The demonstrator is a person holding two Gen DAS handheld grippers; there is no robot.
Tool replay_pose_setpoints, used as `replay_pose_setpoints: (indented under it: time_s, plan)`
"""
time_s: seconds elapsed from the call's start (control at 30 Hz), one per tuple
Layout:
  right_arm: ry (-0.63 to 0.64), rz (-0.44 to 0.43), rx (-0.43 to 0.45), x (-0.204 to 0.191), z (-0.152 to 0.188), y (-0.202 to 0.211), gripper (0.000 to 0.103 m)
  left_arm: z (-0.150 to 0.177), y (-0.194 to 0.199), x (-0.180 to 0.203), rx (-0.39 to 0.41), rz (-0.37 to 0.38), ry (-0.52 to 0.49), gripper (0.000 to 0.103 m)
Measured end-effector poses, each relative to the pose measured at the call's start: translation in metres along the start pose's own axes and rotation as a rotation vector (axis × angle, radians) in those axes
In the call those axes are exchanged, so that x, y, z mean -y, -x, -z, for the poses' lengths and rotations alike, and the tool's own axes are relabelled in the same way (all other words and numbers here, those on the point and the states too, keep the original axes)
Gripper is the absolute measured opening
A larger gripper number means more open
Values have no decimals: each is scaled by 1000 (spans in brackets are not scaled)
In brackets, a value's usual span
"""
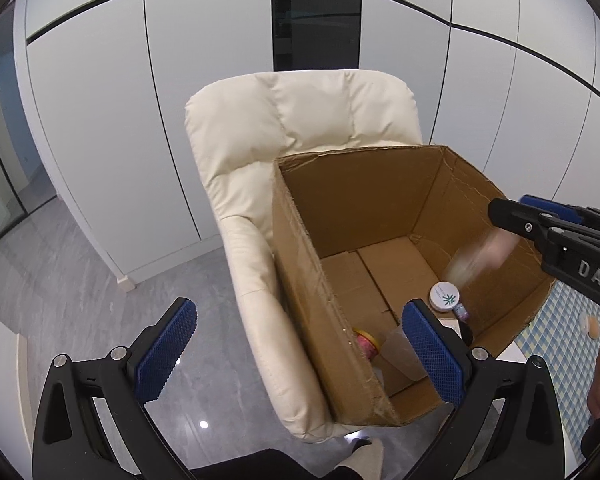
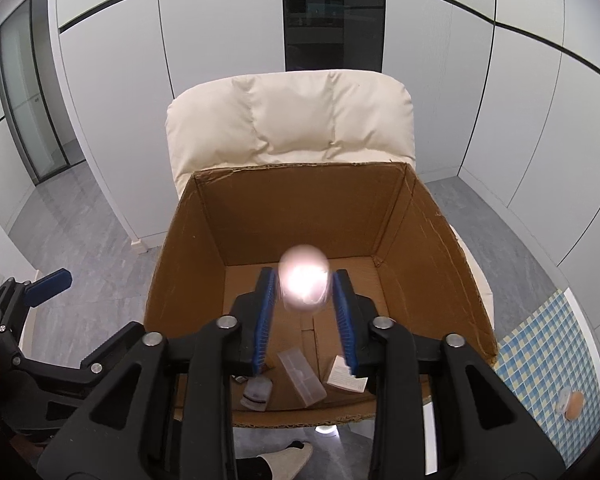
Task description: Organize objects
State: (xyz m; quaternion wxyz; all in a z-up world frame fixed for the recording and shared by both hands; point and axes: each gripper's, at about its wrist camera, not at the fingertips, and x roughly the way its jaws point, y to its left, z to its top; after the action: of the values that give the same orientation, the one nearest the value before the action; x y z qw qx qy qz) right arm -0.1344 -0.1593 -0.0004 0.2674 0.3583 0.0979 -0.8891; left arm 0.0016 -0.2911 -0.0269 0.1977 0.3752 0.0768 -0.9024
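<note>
Right gripper (image 2: 304,312) above the cardboard box (image 2: 204,240), a blurred pale bottle (image 2: 303,280) between its fingers.
Jaws stand slightly apart, so whether they grip the bottle I cannot tell; the box floor lies straight below. Left gripper (image 1: 300,352) hangs wide open, empty, at the box's left wall.

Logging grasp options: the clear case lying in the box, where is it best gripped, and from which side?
Grip the clear case across its narrow width at mid-length, coming straight down. It lies flat on the box floor, long and slim, and the tall walls likely block side approaches.
</note>
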Motion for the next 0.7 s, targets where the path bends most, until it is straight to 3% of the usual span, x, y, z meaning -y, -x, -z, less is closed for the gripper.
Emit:
replay_pose_setpoints:
  time_s: [0.07, 0.23, 0.4, 0.7]
  plan:
    - [-12, -4, 10, 0, -1, 1, 70, -1, 0, -2, 2, -3, 6, 103]
    - [-31, 37, 6, 3, 0, 2, 94, 0, 1, -2, 13, -1, 4, 103]
    - [-52, 54, 11, 10, 0, 4, 103, -2, -1, 1, 12, -4, 6, 103]
    - [-64, 69, 6, 21, 3, 8, 103, -4, -1, 2, 8, -1, 27, 103]
